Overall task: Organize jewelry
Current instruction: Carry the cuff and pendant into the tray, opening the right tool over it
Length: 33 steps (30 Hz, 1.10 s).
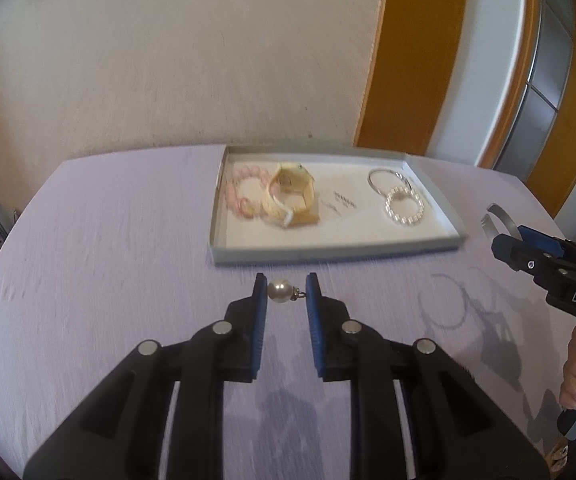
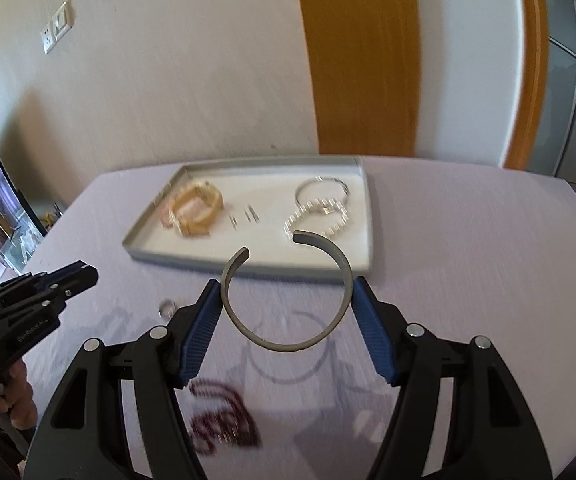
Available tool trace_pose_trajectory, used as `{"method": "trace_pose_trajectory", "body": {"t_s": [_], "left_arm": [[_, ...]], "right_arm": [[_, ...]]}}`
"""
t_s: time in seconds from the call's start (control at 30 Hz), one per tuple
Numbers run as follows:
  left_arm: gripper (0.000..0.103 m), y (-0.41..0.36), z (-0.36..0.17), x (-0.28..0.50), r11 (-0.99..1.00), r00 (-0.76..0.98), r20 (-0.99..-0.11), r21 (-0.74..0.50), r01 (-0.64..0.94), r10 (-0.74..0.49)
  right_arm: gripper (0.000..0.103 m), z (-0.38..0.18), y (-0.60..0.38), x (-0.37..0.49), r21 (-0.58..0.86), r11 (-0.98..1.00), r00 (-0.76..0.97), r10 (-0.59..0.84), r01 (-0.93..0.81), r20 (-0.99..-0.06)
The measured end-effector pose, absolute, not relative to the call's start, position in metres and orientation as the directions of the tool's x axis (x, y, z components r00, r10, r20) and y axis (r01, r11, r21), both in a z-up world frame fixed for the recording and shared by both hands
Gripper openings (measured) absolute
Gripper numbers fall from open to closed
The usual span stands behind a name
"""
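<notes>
The left gripper [image 1: 286, 294] is narrowed onto a pearl earring [image 1: 281, 290], which is pinched between its blue pads above the lilac tablecloth [image 1: 107, 260]. The right gripper [image 2: 288, 300] stands wide and clamps an open silver cuff bangle [image 2: 288, 300] by its two sides, gap facing away, above the cloth. Ahead of both lies a shallow grey tray [image 1: 428, 248] holding a pink bead bracelet [image 1: 243, 188], a cream bangle [image 1: 288, 196], small hair pins [image 1: 342, 200], a thin silver bangle [image 1: 384, 180] and a pearl bracelet [image 1: 404, 206]. On the cloth near the right gripper lie a dark red bead bracelet [image 2: 223, 420] and a small ring [image 2: 166, 307], blurred. No object stands between either gripper and the tray.
</notes>
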State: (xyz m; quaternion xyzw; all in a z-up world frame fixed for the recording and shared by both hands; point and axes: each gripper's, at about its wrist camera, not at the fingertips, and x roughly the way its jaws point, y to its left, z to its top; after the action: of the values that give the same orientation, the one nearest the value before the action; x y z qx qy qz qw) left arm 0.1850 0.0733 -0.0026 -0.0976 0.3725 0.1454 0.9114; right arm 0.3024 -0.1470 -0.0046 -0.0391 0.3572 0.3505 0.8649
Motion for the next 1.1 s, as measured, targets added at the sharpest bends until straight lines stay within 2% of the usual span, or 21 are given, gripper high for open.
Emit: {"method": "trace_pose_trajectory", "body": {"t_s": [0.27,0.57,0.7,0.73,0.77,0.8,1.1], "left_arm": [[0.020,0.100,0.004,0.236,0.937,0.688,-0.705,-0.099,-0.335,0.172],[0.020,0.122,-0.009,0.293,0.944,0.678,-0.718,-0.093,-0.316,0.156],[0.020,0.126,-0.016,0.303,0.946,0.669,-0.728,-0.087,-0.311,0.153],[0.020,0.127,-0.019,0.305,0.946,0.666,-0.730,-0.087,-0.311,0.152],[0.020,0.129,-0.020,0.306,0.946,0.665,-0.732,-0.088,-0.311,0.150],[0.020,0.129,-0.021,0.308,0.946,0.663,-0.733,-0.088,-0.311,0.150],[0.020,0.131,-0.028,0.321,0.948,0.655,-0.742,-0.085,-0.306,0.144]], "right_arm": [[0.067,-0.002,-0.112,0.347,0.167,0.746,0.523,0.589,-0.644,-0.616],[0.068,-0.027,-0.081,0.397,0.197,0.776,0.516,0.562,-0.599,-0.646],[0.068,-0.038,-0.070,0.408,0.166,0.790,0.528,0.533,-0.590,-0.661],[0.072,-0.039,-0.069,0.410,0.164,0.791,0.527,0.530,-0.589,-0.665],[0.081,-0.041,-0.069,0.411,0.165,0.793,0.527,0.528,-0.586,-0.666],[0.082,-0.042,-0.069,0.412,0.173,0.793,0.527,0.533,-0.585,-0.662],[0.082,-0.048,-0.078,0.416,0.233,0.780,0.508,0.571,-0.581,-0.645]]}}
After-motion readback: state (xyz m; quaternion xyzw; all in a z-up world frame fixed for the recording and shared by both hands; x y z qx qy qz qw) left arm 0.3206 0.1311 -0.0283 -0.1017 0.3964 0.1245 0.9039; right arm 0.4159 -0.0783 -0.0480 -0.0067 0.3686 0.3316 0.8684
